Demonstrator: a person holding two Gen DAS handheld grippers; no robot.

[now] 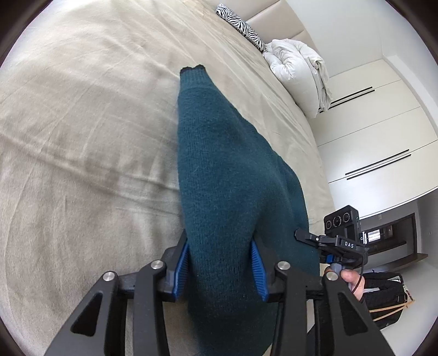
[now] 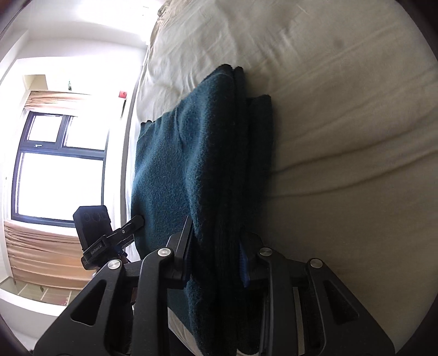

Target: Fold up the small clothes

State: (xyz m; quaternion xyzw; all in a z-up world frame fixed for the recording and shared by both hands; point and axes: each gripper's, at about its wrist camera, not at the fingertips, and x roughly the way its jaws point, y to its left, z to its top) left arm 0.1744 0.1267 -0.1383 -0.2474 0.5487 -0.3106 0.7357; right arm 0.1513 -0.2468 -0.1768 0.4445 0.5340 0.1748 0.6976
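Note:
A dark teal knitted garment (image 1: 219, 164) lies lengthwise on the beige bed sheet (image 1: 82, 137), folded into a long, narrow stack. My left gripper (image 1: 219, 241) has its blue pads (image 1: 258, 271) against both sides of the near end, and cloth fills the gap between them. In the right wrist view the same garment (image 2: 191, 150) shows several stacked layers. My right gripper (image 2: 216, 232) is shut on their near edge. Each view also shows the other hand's gripper at the garment's side, with a thumb (image 1: 353, 276) behind it. The garment's underside is hidden.
A zebra-print pillow (image 1: 241, 24) and a bunched white duvet (image 1: 301, 71) lie at the head of the bed. White wardrobe doors (image 1: 377, 131) stand beyond the bed edge, with a dark bag (image 1: 386, 298) on the floor. A bright window (image 2: 60, 164) sits on the other side.

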